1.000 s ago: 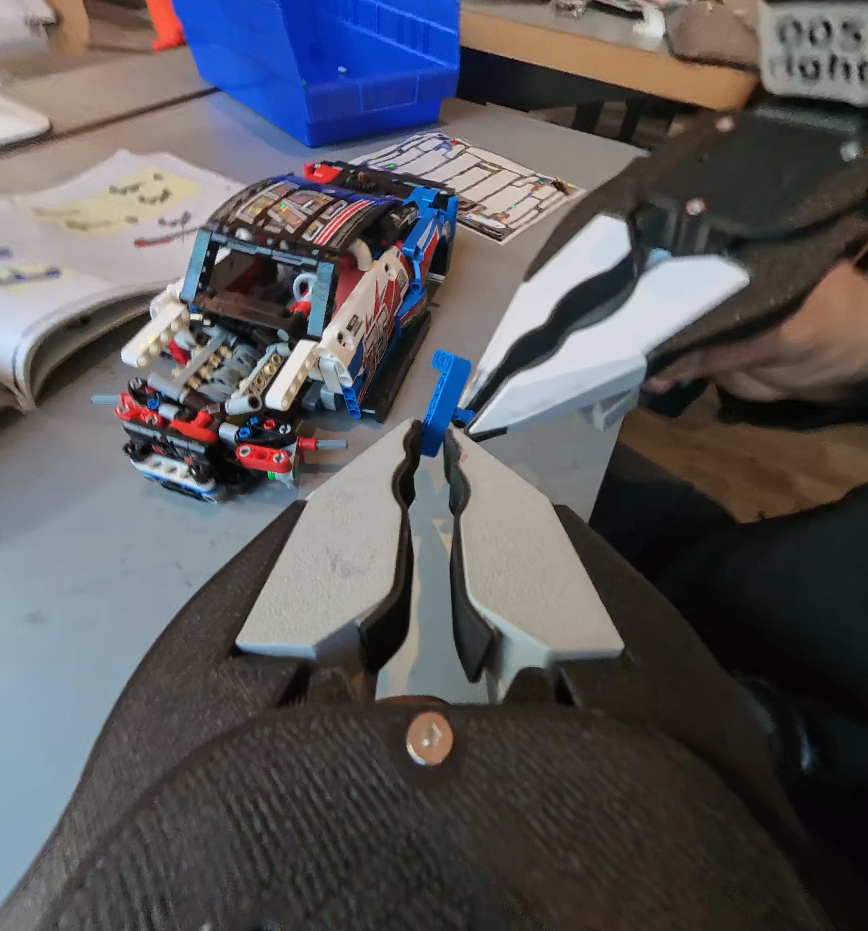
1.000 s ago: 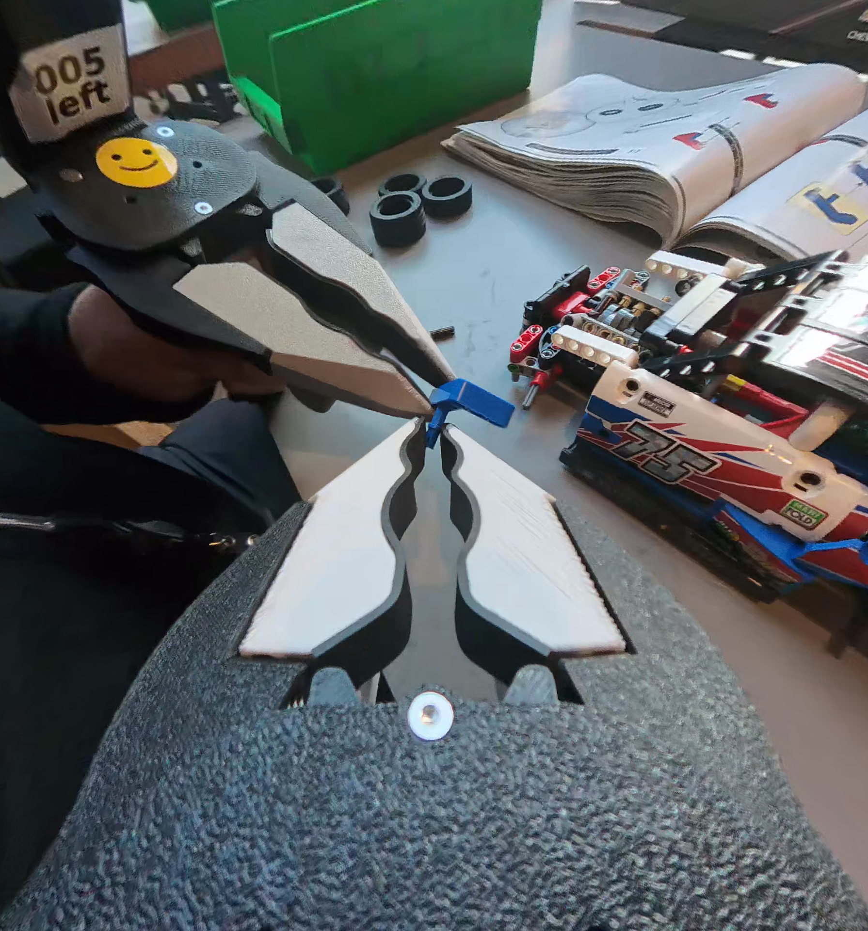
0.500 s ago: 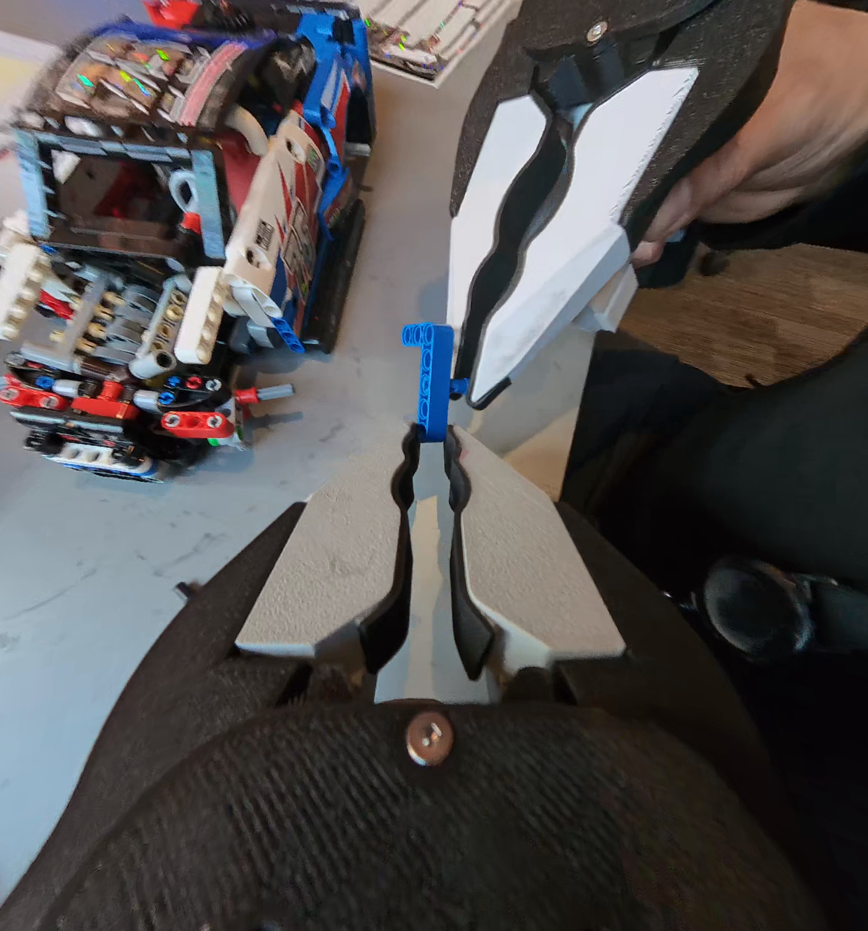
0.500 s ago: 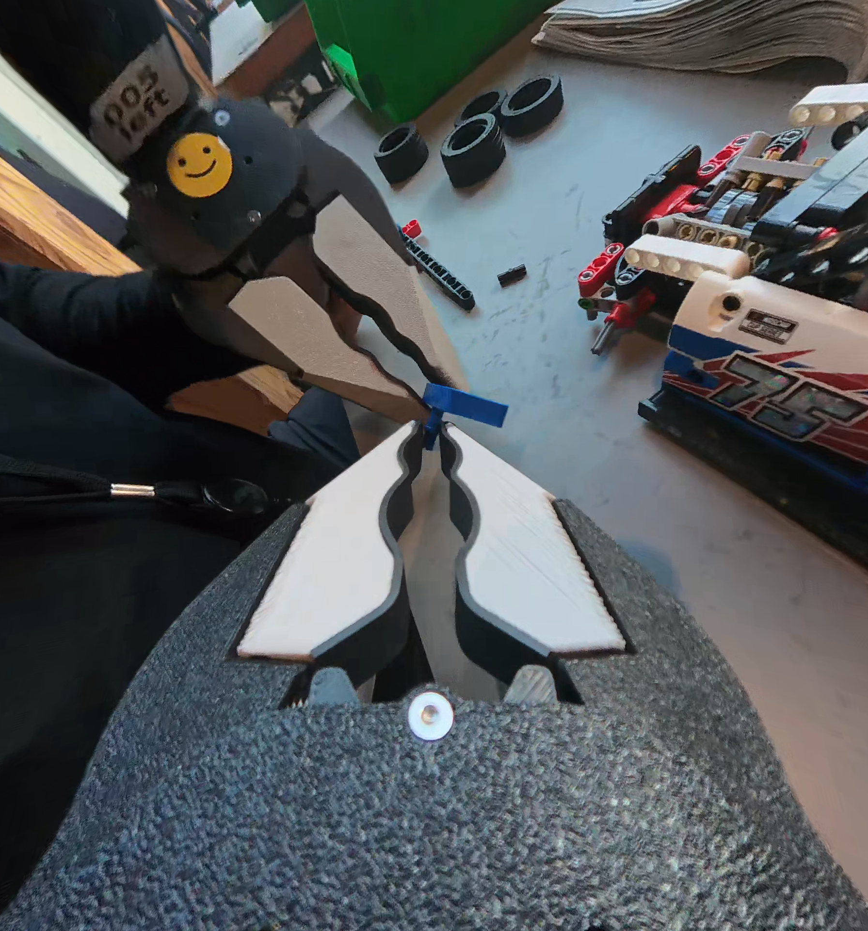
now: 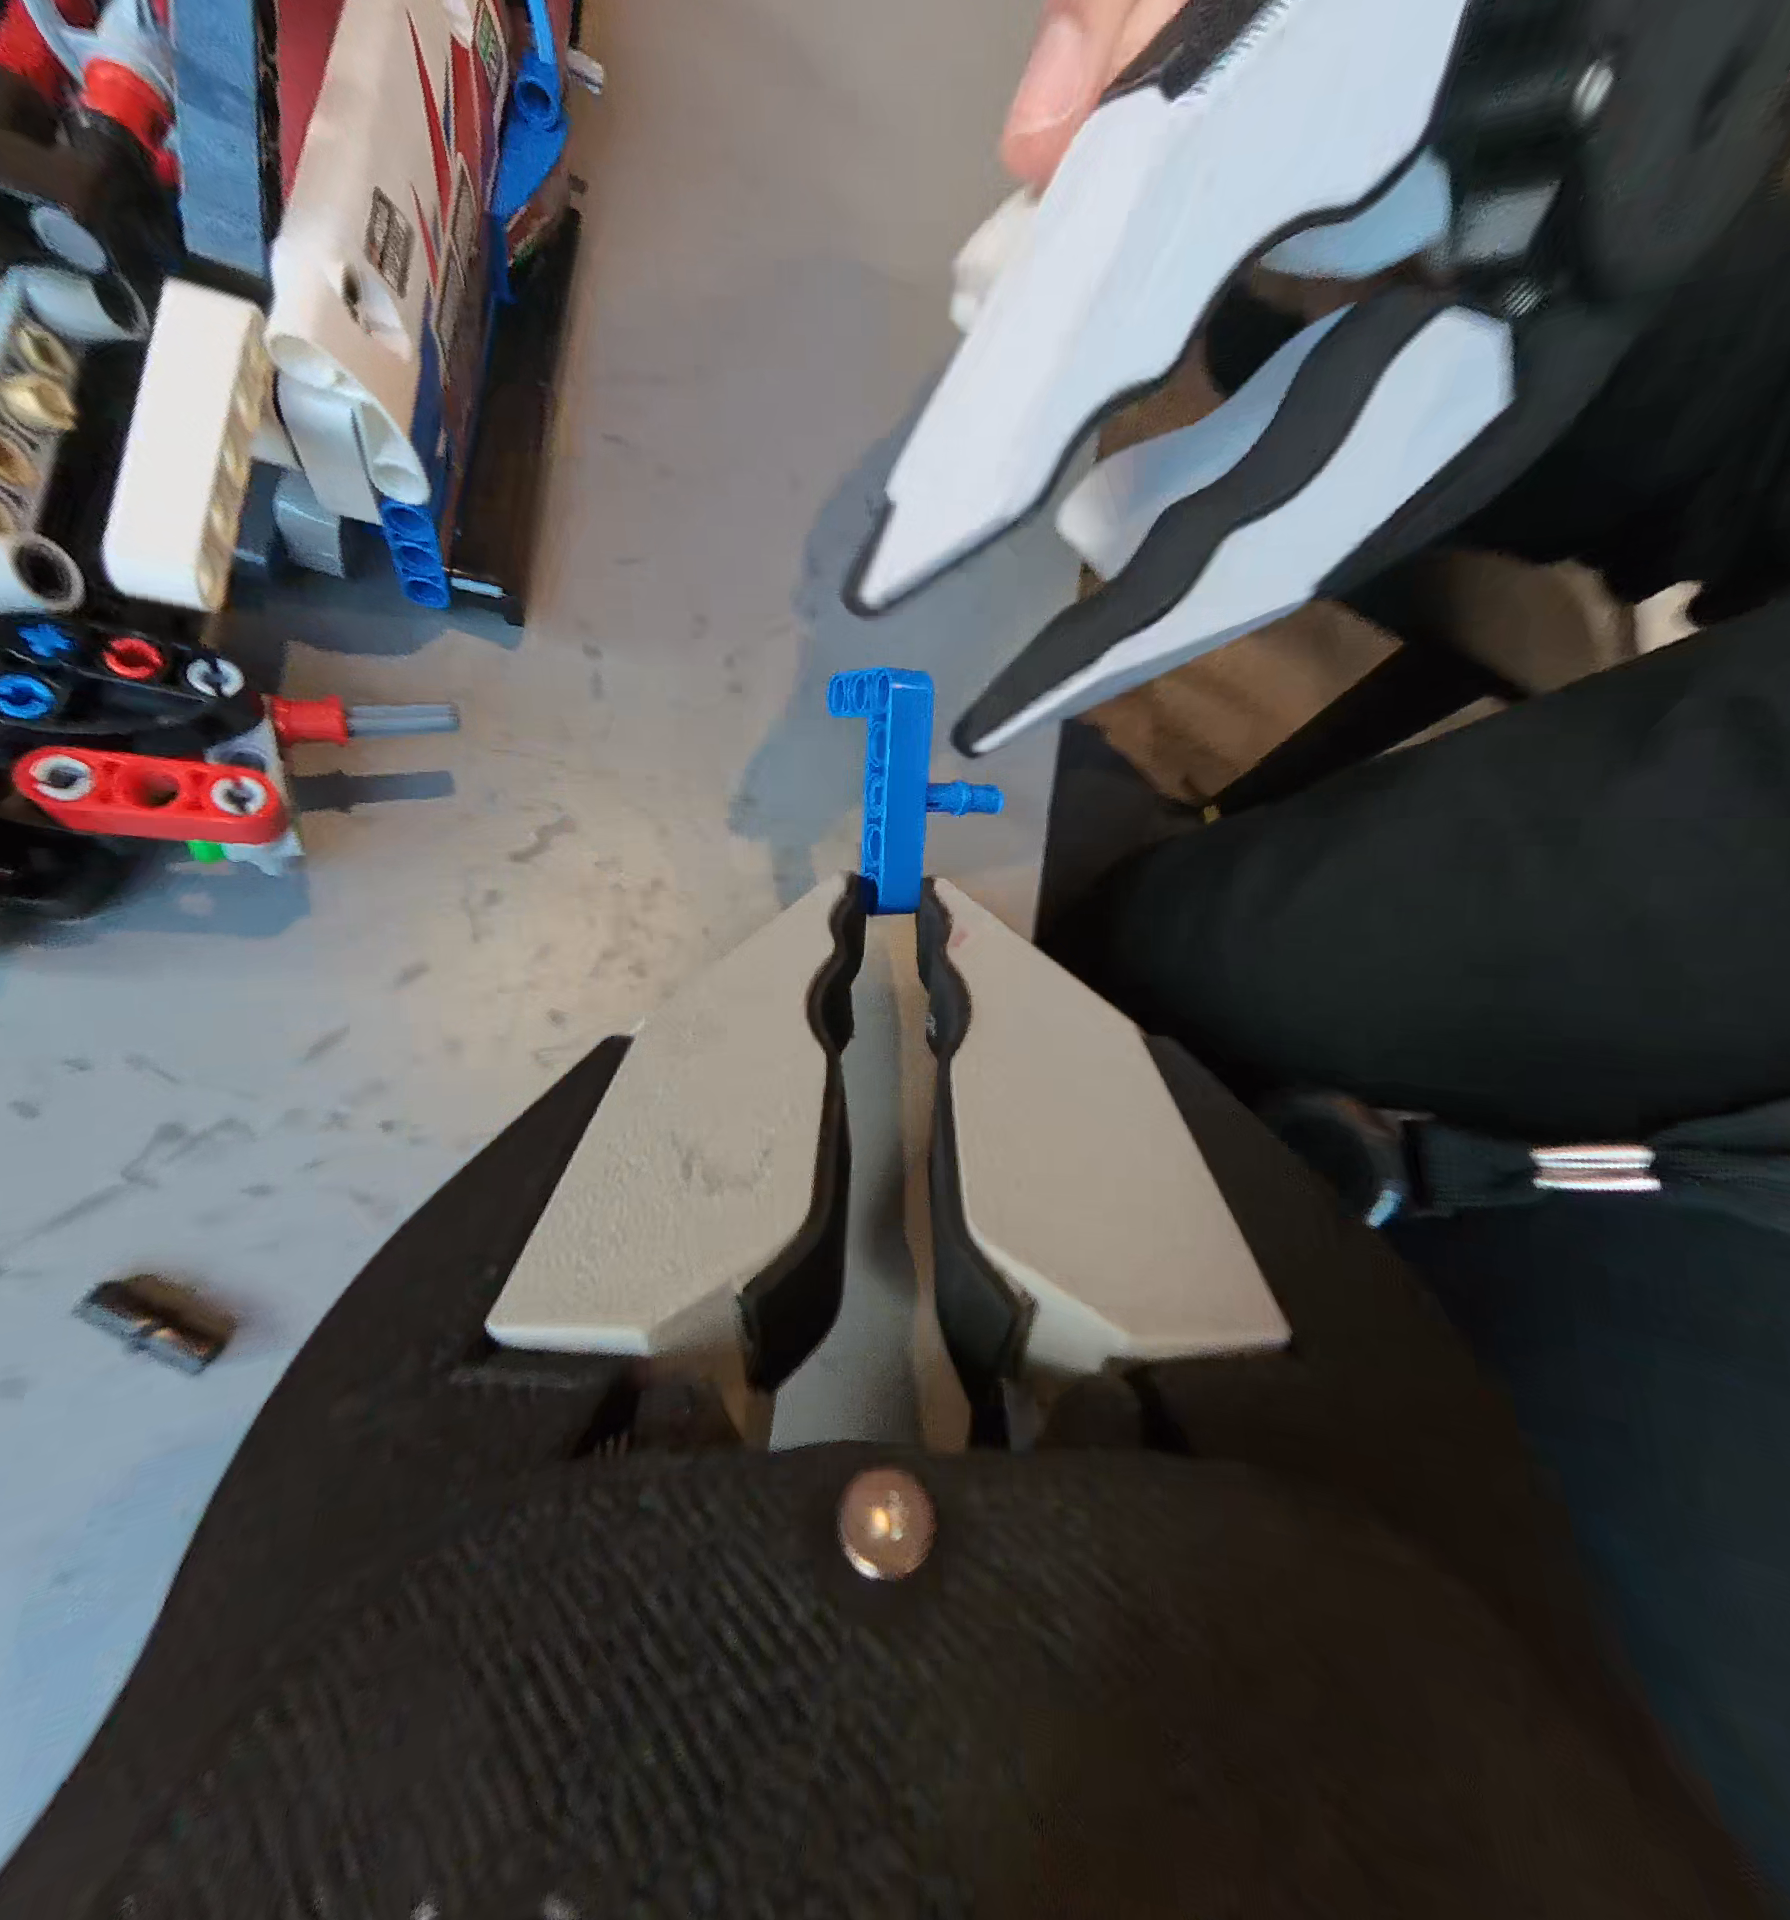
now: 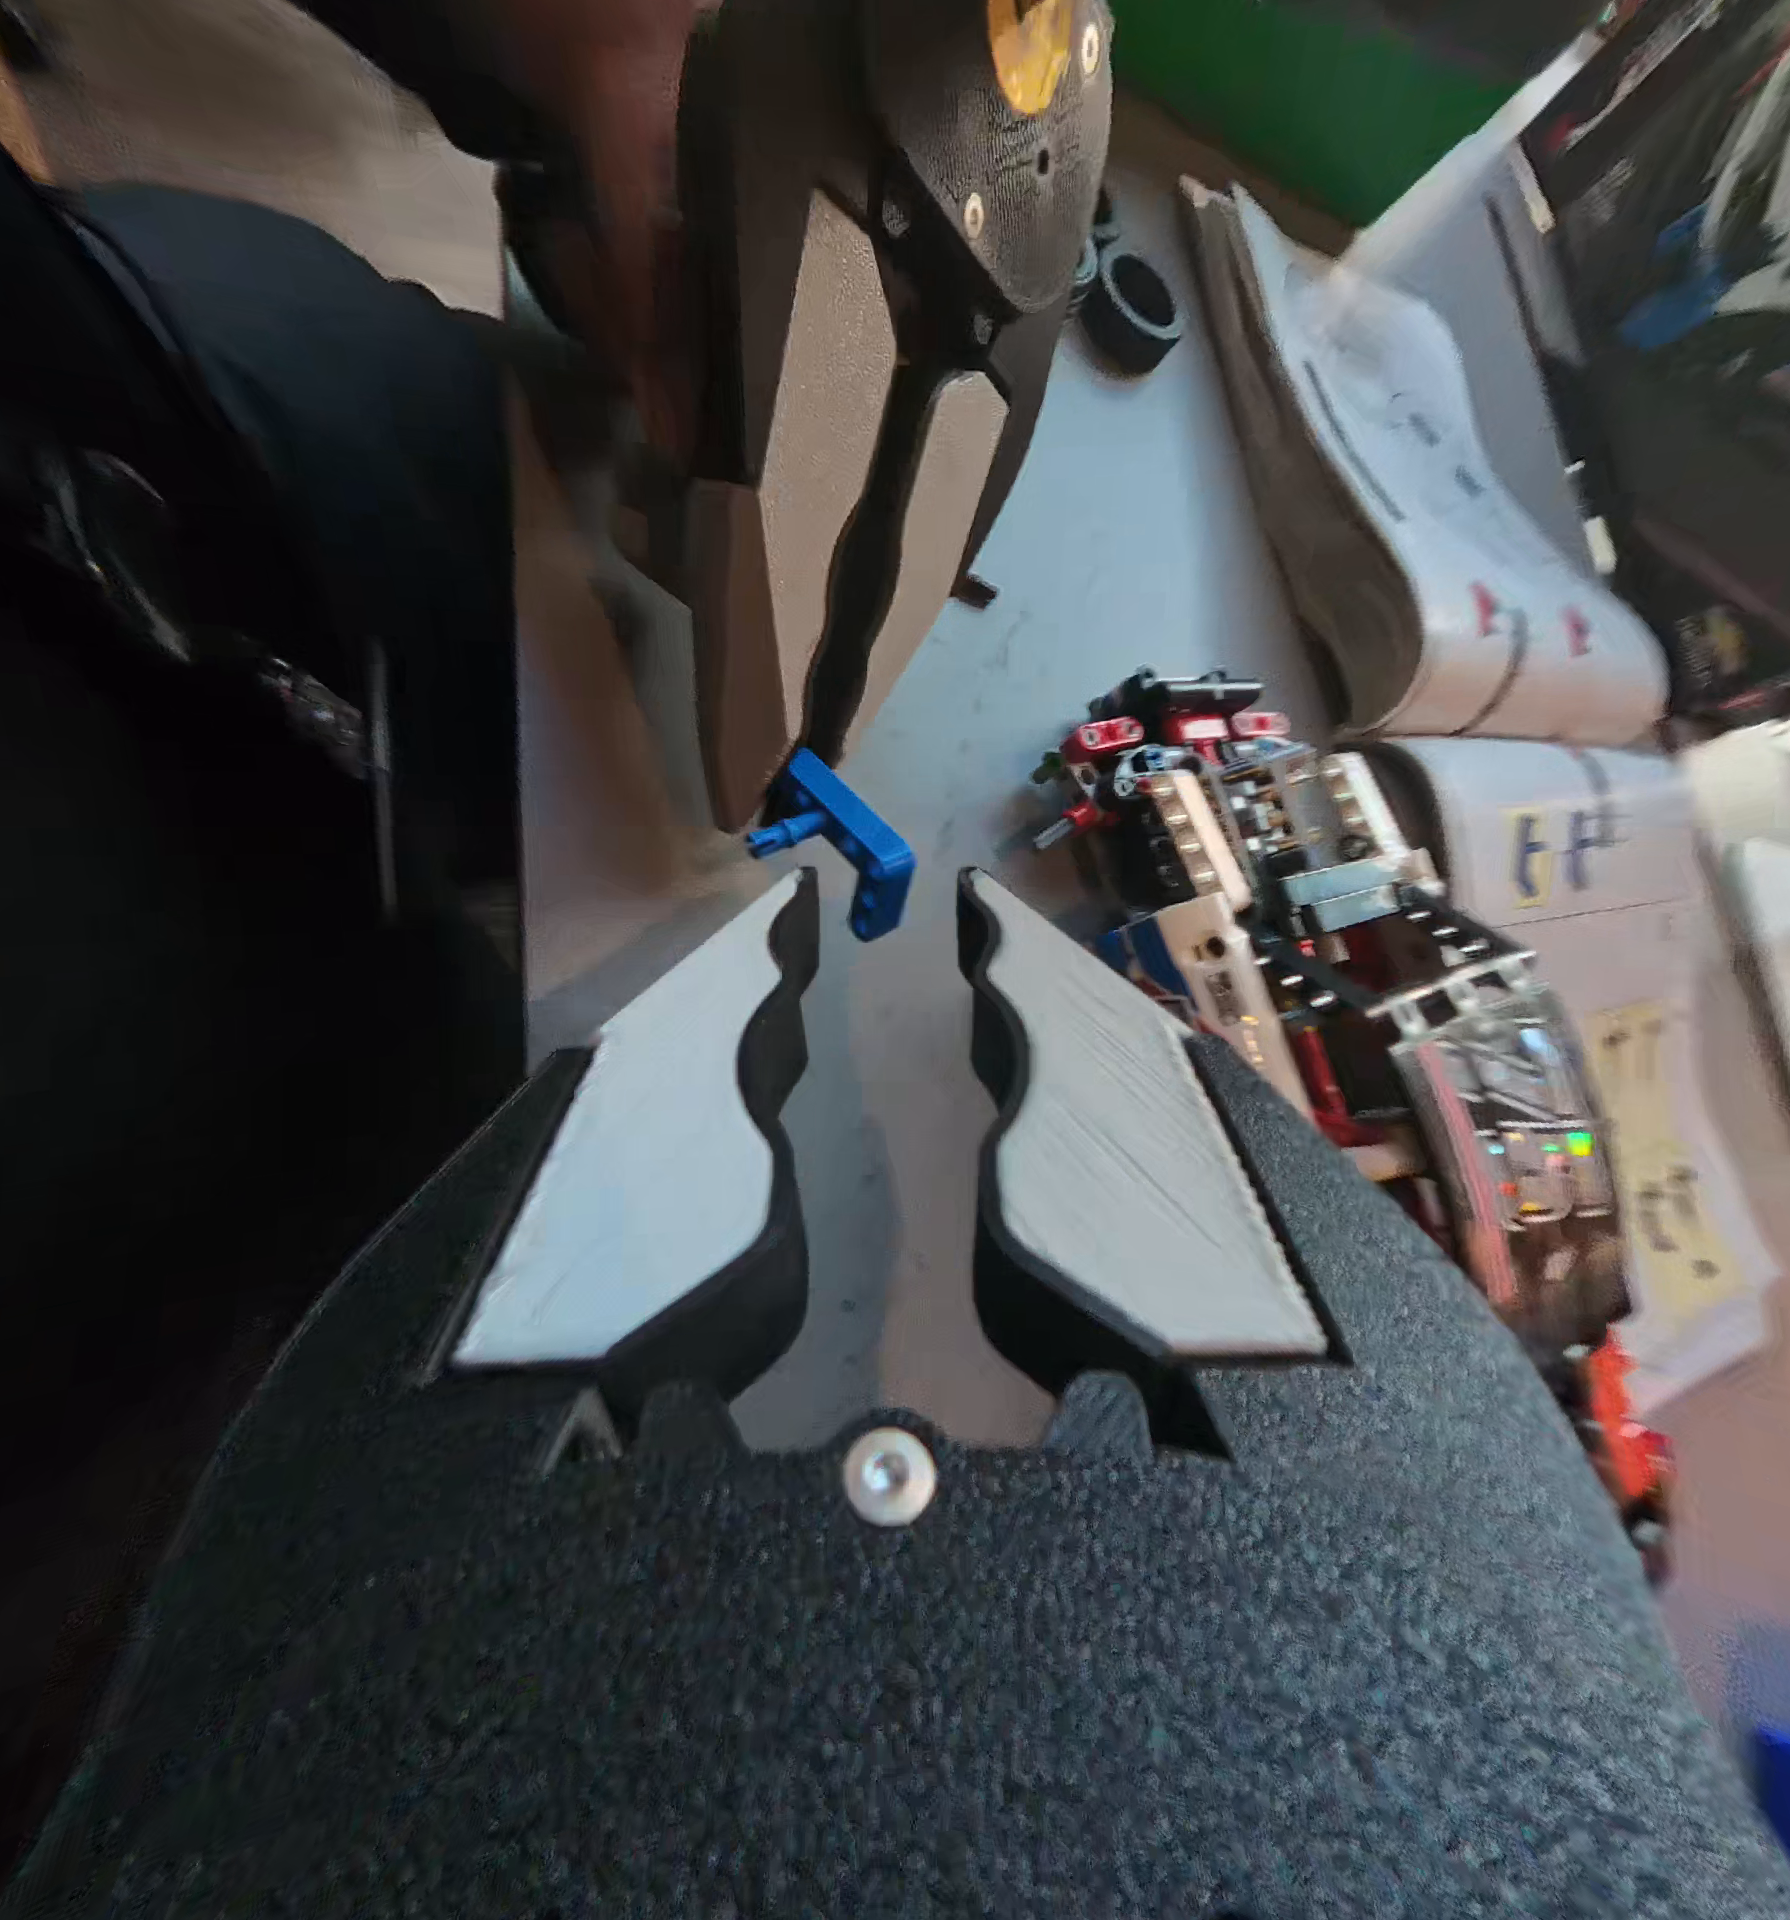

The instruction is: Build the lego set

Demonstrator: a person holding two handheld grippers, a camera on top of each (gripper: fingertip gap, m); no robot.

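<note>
My left gripper [image 5: 893, 894] is shut on the lower end of a blue L-shaped lego beam [image 5: 896, 784] with a blue pin sticking out of its right side, held above the grey table. My right gripper [image 6: 886, 883] is open and empty, just below the same beam [image 6: 855, 836], not touching it. In the left wrist view the right gripper [image 5: 912, 665] hangs open up and to the right of the beam. The half-built lego race car [image 5: 247, 416] sits at the left; in the right wrist view it [image 6: 1338, 966] lies to the right.
A small dark pin [image 5: 155, 1317] lies on the table [image 5: 610, 468] at lower left. An open instruction booklet [image 6: 1410, 540], black tyres [image 6: 1135, 301] and a green bin [image 6: 1317, 104] lie beyond the car. The table's edge and a person's dark clothing [image 5: 1493, 935] are close on the right.
My right gripper has opened, let go of the beam's pin and drawn back. My left gripper keeps the beam and has moved nearer the table and car; both views have turned.
</note>
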